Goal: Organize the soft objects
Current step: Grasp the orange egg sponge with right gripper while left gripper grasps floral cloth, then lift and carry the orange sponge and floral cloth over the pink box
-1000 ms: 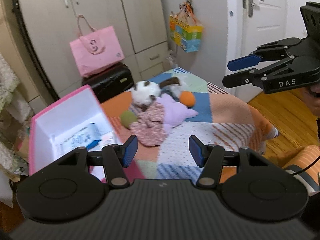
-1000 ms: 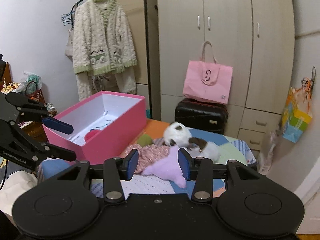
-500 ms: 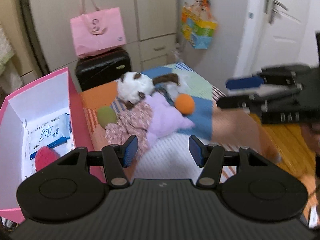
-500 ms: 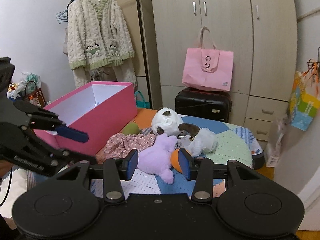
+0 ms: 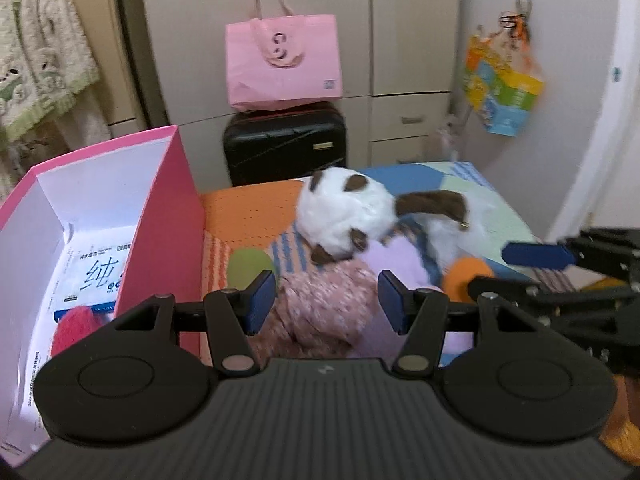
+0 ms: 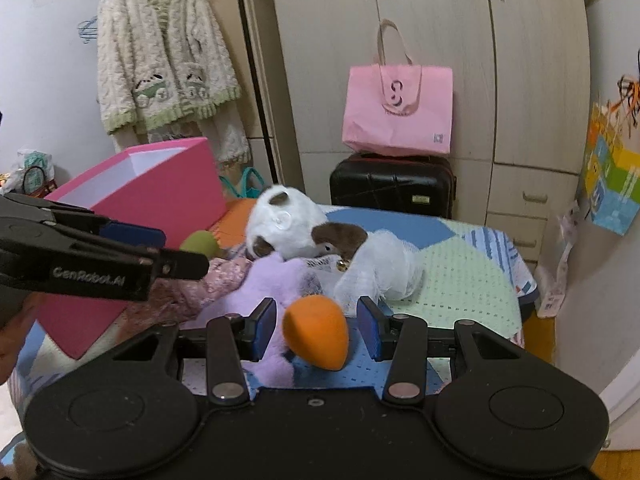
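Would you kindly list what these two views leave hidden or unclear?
- Pink box contents: right wrist view, its wall hides them.
- Tissue pack print: left wrist view, blurred and small.
- Purple plush: right wrist view, partly behind orange sponge and tongs.
- Floral cloth: left wrist view, motion-blurred.

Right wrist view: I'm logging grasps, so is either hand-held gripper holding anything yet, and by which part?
Nothing is held. The right hand-held gripper frames the orange sponge with its pads clear; the left hand-held gripper stands open above the floral cloth.
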Motion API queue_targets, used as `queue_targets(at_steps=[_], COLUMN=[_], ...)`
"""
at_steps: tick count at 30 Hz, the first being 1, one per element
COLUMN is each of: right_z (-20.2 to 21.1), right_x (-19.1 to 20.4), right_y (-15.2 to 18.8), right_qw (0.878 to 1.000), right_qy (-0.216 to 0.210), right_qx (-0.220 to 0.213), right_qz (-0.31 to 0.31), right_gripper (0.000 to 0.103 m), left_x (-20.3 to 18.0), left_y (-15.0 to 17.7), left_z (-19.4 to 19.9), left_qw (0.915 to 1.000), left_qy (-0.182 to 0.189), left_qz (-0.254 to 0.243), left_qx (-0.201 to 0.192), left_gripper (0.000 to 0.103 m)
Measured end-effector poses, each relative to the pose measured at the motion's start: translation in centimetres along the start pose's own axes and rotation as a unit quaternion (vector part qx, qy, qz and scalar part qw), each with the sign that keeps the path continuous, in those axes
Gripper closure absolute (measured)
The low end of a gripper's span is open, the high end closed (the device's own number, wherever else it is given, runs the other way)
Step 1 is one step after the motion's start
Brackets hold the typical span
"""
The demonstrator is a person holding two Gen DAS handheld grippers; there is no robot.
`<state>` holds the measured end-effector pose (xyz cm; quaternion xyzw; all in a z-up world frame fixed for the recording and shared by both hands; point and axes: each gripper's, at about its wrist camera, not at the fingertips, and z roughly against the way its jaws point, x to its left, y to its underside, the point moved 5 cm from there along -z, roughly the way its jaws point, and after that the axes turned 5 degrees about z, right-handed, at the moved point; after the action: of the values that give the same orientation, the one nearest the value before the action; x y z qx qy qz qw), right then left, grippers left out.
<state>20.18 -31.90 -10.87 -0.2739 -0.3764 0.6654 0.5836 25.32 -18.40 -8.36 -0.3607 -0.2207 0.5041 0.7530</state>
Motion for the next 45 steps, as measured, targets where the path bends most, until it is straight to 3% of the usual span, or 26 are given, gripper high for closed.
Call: queue_targets(at_steps=[5, 11, 16, 22, 29, 37, 39, 40, 42, 45], right_z=[-1.5, -2.1, -1.9, -1.7, -1.7, -1.6, -1.2, -0.9, -0.3, 0.3], right_x=[-0.4, -0.4, -0.4, -0.3, 0.2, 0.0, 0.3, 0.3, 0.6, 0.9], right_y=[0.7, 1.4, 1.7, 2.1, 2.2, 2.8, 3.0, 3.1, 3.2, 3.1], right_qw=[1.0, 0.999, 0.999, 0.999, 1.0, 0.999, 0.999, 0.998, 0.998, 0.997], right_qy=[-0.01, -0.017, -0.015, -0.004, 0.014, 0.006, 0.009, 0.009, 0.007, 0.011], right_qx=[0.015, 0.021, 0.018, 0.016, 0.013, -0.002, -0.01, -0.015, -0.024, -0.036], right_qz=[-0.023, -0.029, -0.029, -0.034, -0.017, -0.043, -0.05, -0.055, -0.064, -0.074], right_gripper=[0.053, 0.053, 0.053, 0.053, 0.053, 0.058, 0.059, 0.059, 0.059, 0.059], left_x=[0.3, 0.8, 0.9, 2.2, 2.6, 2.7, 2.7, 2.7, 2.5, 2.2], left_y=[0.3, 1.4, 1.7, 2.0, 3.0, 3.5, 3.5, 3.5, 3.4, 3.7], left_z=[-2.0, -3.2, -3.5, -3.6, -4.9, -4.7, -4.6, -4.4, -4.0, -3.3], left_qw=[0.9995, 0.9981, 0.9973, 0.9929, 0.9915, 0.9918, 0.9915, 0.9922, 0.9936, 0.9951], left_qy=[-0.027, -0.031, -0.046, -0.033, -0.047, -0.045, -0.041, -0.041, -0.037, -0.041], left_qz=[0.006, 0.044, 0.046, 0.104, 0.106, 0.108, 0.11, 0.102, 0.091, 0.084], left_qx=[0.015, 0.032, 0.034, 0.046, 0.059, 0.052, 0.057, 0.059, 0.056, 0.035], left_gripper=[0.047, 0.047, 0.042, 0.04, 0.039, 0.039, 0.045, 0.061, 0.075, 0.079])
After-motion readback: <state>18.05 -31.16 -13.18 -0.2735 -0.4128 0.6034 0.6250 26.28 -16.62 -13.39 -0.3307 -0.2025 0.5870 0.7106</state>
